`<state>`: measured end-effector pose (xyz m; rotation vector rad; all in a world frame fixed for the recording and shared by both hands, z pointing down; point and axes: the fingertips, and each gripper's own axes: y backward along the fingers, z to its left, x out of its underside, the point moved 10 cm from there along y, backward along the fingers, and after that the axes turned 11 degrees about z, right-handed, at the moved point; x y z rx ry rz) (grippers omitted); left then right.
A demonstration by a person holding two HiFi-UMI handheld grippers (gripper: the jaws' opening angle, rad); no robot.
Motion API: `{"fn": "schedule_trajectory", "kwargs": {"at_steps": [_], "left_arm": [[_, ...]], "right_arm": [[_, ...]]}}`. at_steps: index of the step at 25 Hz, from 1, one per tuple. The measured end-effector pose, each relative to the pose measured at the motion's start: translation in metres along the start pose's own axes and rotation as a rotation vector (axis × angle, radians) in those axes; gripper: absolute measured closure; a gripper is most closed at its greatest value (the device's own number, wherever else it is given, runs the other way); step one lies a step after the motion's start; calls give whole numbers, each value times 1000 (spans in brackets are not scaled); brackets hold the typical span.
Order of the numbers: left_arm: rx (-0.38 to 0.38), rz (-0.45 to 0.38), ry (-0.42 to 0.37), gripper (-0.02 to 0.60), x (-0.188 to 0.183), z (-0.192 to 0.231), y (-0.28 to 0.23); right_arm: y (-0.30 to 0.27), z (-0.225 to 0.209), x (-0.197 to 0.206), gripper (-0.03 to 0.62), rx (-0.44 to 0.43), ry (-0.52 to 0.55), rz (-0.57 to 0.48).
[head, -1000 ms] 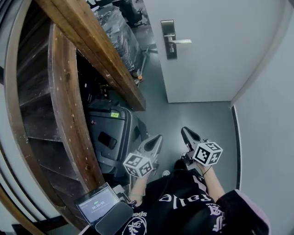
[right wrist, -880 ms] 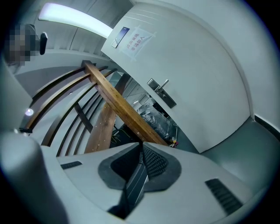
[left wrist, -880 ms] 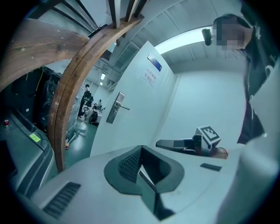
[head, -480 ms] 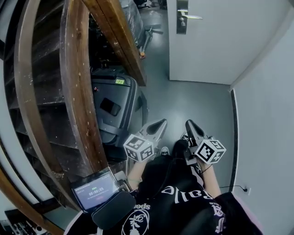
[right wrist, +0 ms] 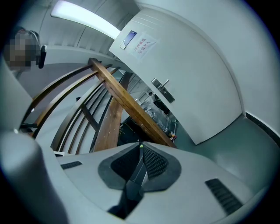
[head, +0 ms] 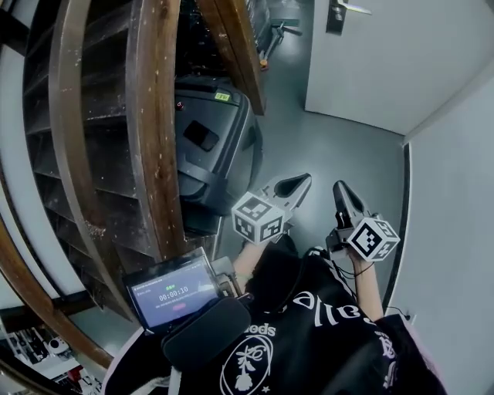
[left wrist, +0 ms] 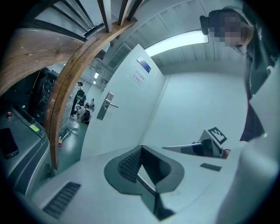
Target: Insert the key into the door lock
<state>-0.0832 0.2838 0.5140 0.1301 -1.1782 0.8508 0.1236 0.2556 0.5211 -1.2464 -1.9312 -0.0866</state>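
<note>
While a person stands beside a wooden staircase (head: 147, 116), the left gripper (head: 297, 183) and right gripper (head: 342, 189) are held low and side by side, each with its jaws pressed together. Whether either pinches a key cannot be told. The lock plate (head: 335, 14) on the white door (head: 386, 62) lies well apart from both, straight ahead across the grey floor (head: 324, 146).

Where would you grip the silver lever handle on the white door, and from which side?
Probably take the silver lever handle by its horizontal bar, head-on, jaws above and below: the bar sticks sideways from an upright plate on the white door.
</note>
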Motion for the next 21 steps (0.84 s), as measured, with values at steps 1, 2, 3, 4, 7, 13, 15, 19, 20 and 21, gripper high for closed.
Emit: {"fn": "schedule_trajectory", "kwargs": {"at_steps": [1,2,3,4,7,13,15,19,20,21], "left_arm": [[-9,-7,4,578,0,-6,-1],[-18,-18,9,577,0,-12,-3],[-26,-29,15,577,1,-19,-5],[-33,-39,21,577,2,-27,-8],[-50,-47,31,577,11,-51,-16],[-72,-39,50,578,40,-96,-33],[-73,-39,46,577,47,-107,-37],[-78,-33,35,577,60,-129,-44],[-82,-31,35,578,64,-134,-46],[-87,-30,35,578,68,-140,-47]], "right_arm": [[6,-1,-1,560,-6,6,5],[13,-3,-3,560,-11,13,8],[22,-5,-4,560,-13,19,10],[31,-7,-6,560,-16,25,11],[56,-17,-5,560,-27,31,15],[101,-43,8,560,-49,31,25],[113,-49,12,560,-53,35,22],[134,-60,21,560,-62,29,14],[140,-62,23,560,-65,27,13],[146,-65,25,560,-69,25,12]]}}
